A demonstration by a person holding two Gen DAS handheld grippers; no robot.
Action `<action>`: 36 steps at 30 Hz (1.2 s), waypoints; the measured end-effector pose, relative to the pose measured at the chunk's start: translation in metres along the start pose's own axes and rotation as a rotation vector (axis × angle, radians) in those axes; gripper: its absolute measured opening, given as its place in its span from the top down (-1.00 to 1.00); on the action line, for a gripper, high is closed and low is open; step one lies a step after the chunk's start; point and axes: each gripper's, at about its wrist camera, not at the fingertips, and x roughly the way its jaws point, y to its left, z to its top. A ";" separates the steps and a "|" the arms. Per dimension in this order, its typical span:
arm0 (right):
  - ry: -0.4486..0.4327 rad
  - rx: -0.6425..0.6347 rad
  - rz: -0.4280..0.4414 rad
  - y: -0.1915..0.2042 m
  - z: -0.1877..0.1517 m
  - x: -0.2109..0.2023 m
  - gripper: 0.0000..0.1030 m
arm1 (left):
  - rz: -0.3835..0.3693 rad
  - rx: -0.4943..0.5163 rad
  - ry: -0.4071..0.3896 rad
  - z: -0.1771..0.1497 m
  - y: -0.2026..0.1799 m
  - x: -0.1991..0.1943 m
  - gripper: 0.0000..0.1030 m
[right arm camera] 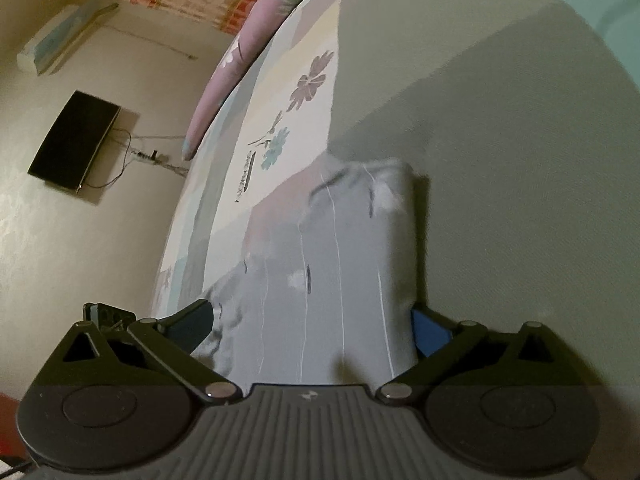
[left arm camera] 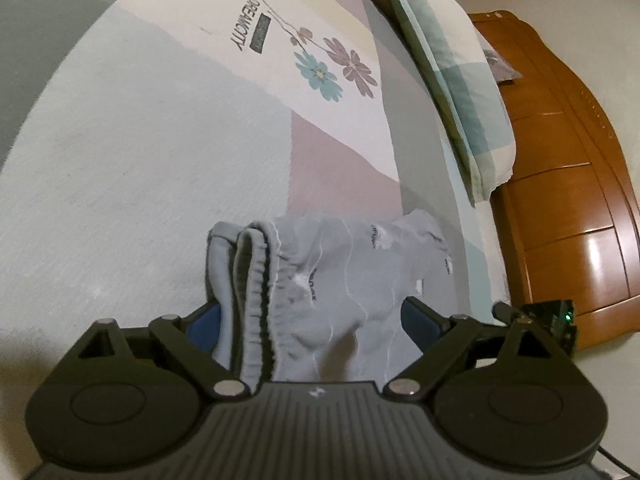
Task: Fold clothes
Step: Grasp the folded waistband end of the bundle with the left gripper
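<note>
On bed (left arm camera: 120, 160): folded grey shorts (left arm camera: 332, 280) lay betw. my left gripper (left arm camera: 312, 316) & right gripper (right arm camera: 312, 324), both spread wide, pads off cloth, prob. released to rest flat.

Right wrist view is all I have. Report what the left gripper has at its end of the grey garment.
Observer: The left gripper is open, and the grey garment lies between its fingers.
Operator: Name the part there.
Observer: The elastic waistband, doubled over, near the finger on the picture's left.
Operator: Say what lies beyond it.
Observer: A checked pillow by a wooden headboard.
</note>
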 end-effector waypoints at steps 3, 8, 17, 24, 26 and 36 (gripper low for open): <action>0.010 -0.002 0.012 0.000 0.004 0.004 -1.00 | -0.016 0.002 0.014 -0.008 0.001 -0.003 -0.78; 0.070 -0.010 0.039 -0.001 -0.017 -0.009 -1.00 | -0.069 -0.041 0.059 -0.026 0.009 -0.012 -0.78; 0.084 -0.028 0.078 0.004 -0.003 0.013 -1.00 | -0.126 -0.018 0.063 0.000 0.006 0.014 -0.79; 0.098 -0.045 0.105 0.004 -0.010 0.012 -1.00 | -0.155 -0.005 0.091 -0.012 0.009 0.008 -0.77; 0.115 -0.063 0.111 0.005 -0.019 0.008 -1.00 | -0.166 -0.004 0.096 -0.015 0.013 0.006 -0.75; 0.125 -0.107 0.124 0.017 -0.012 0.031 -0.99 | -0.135 0.067 0.120 -0.003 -0.001 0.020 -0.53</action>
